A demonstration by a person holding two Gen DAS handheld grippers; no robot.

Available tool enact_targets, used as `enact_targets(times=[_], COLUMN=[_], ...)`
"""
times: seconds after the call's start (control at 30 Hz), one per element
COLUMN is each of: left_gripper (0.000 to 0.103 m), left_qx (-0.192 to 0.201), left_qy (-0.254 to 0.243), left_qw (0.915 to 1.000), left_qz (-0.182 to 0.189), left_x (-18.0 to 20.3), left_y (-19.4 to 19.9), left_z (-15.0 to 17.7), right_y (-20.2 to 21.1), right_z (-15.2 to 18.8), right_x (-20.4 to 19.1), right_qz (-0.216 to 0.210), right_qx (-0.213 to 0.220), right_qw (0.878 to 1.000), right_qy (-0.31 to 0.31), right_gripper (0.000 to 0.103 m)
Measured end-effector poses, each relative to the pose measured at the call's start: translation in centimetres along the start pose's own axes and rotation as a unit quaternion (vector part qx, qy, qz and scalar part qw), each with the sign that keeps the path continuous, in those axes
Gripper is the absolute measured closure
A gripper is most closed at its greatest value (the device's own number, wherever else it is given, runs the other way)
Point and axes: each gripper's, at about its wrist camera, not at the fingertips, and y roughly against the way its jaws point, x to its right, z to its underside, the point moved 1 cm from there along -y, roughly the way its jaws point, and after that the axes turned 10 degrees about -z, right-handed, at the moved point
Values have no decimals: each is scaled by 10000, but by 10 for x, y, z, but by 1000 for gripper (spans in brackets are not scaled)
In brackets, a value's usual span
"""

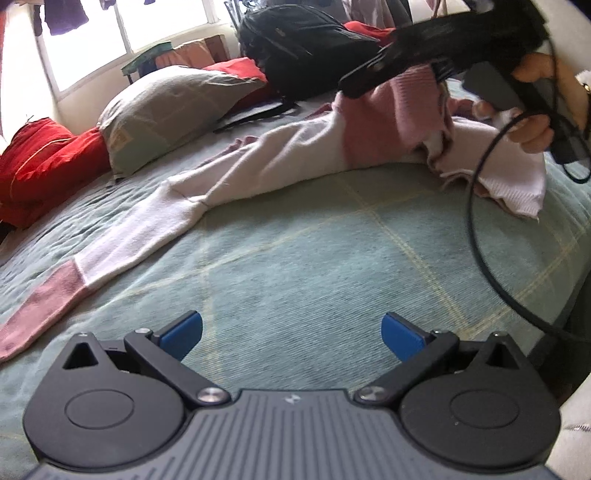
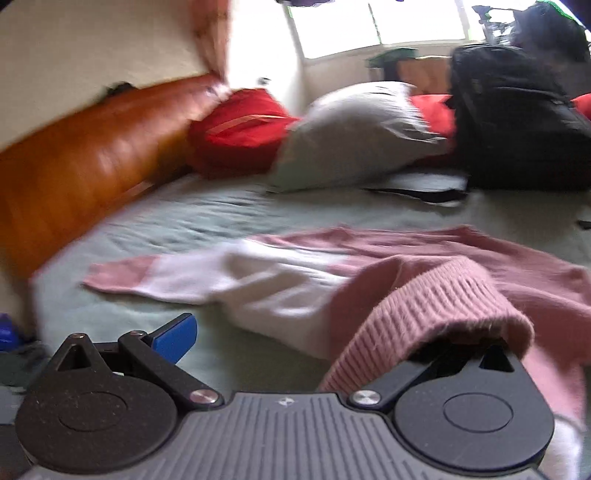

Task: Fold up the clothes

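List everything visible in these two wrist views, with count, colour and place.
sweater: one, pink and white, spread across the bed, one sleeve stretched out, ribbed hem draped over the right tool
bedspread: one, pale green with thin yellow lines, covering the bed
pillow: one, grey-green, at the head of the bed
red cushions: at least two, beside and behind the pillow
backpack: one, black, behind the sweater
headboard: one, brown wood, along the wall
window: one, bright, behind the bed
left tool: open, over bare bedspread
right tool: open, one finger under the hem
hand: holding the right tool
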Motion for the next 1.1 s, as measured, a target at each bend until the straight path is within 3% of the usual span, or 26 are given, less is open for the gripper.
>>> enact_targets(times=[0.23, 0.67, 0.97, 1.1], left_gripper=[1, 1, 1, 1], left_qx=[24, 59, 71, 156], left_qy=[190, 472, 635, 670], left_qw=[9995, 9969, 9949, 9958], left_qz=[-269, -631, -781, -599], left_x=[-21, -50, -63, -64], left_y=[14, 47, 63, 69], left_z=[13, 44, 58, 60], right_y=[8, 2, -9, -21], right_z=[-6, 8, 14, 18], right_x=[-42, -136, -185, -201], right_qz=[-867, -1482, -1897, -1661], right_qx=[-1, -247, -379, -741], right_qw=[9962, 9870, 9791, 9816], right_qy=[-55, 571, 625, 579], right_gripper=[0, 0, 0, 0])
